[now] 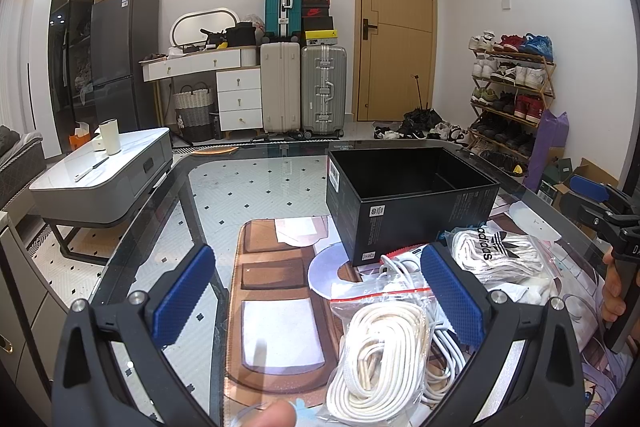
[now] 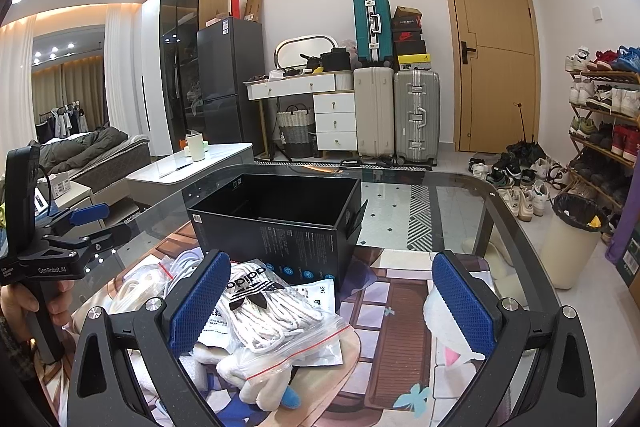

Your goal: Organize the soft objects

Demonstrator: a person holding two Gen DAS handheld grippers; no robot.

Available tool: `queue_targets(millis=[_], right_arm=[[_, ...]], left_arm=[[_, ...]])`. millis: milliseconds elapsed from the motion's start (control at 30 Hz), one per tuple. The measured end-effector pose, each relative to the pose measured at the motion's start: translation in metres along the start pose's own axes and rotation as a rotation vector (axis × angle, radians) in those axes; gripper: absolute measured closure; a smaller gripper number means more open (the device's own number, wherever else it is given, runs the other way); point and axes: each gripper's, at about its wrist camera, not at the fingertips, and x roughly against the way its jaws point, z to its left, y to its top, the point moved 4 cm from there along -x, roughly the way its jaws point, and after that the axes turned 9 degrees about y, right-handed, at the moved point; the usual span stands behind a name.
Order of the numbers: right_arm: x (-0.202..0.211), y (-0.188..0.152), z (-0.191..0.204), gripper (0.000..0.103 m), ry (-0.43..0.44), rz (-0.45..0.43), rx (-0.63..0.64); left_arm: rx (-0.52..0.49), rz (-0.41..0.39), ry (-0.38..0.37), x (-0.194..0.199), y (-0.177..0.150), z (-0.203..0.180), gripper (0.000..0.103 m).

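On the bench [image 1: 256,187]: box [image 1: 404,203] at the far middle. Before it, bag of laces [image 1: 496,255]; left of that, nearer, bag of cord [image 1: 384,347]. Behind the bench, suitcases [image 1: 304,87]; right, shoe rack [image 1: 512,91].

Each hand-held gripper [image 1: 316,291] black, blue textured pads [image 1: 452,297], silver screws; sleeve possibly plaid.

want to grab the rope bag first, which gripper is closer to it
Left. The left gripper hangs right over the rope bag; the right gripper sits over the adidas bag beside it.
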Motion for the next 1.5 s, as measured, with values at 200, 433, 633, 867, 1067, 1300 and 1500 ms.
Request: queue_targets(millis=[200, 433, 633, 867, 1067, 1300, 1500], right_arm=[[0.0, 0.0, 0.0, 0.0, 0.0, 0.0, 0.0], [-0.001, 0.0, 0.0, 0.0, 0.003, 0.002, -0.002], [-0.002, -0.002, 0.002, 0.0, 0.003, 0.005, -0.015], [-0.006, -0.004, -0.001, 0.0, 0.001, 0.016, -0.005], [-0.005, -0.003, -0.001, 0.0, 0.0, 0.026, -0.008], [-0.01, -0.004, -0.002, 0.0, 0.022, 0.058, -0.044], [-0.02, -0.005, 0.009, 0.0, 0.086, 0.13, -0.03]], left_arm=[[-0.001, 0.0, 0.0, 0.0, 0.0, 0.0, 0.0], [-0.001, 0.0, 0.001, 0.0, 0.0, 0.0, 0.0], [0.008, -0.003, 0.013, 0.002, 0.002, 0.002, 0.0], [0.019, 0.016, 0.006, -0.003, 0.002, 0.003, 0.0], [0.064, 0.043, -0.04, -0.006, 0.0, 0.01, 0.0], [0.039, 0.094, -0.07, -0.008, -0.002, 0.007, 0.0], [0.02, 0.148, -0.074, -0.008, -0.006, -0.001, 0.0]])
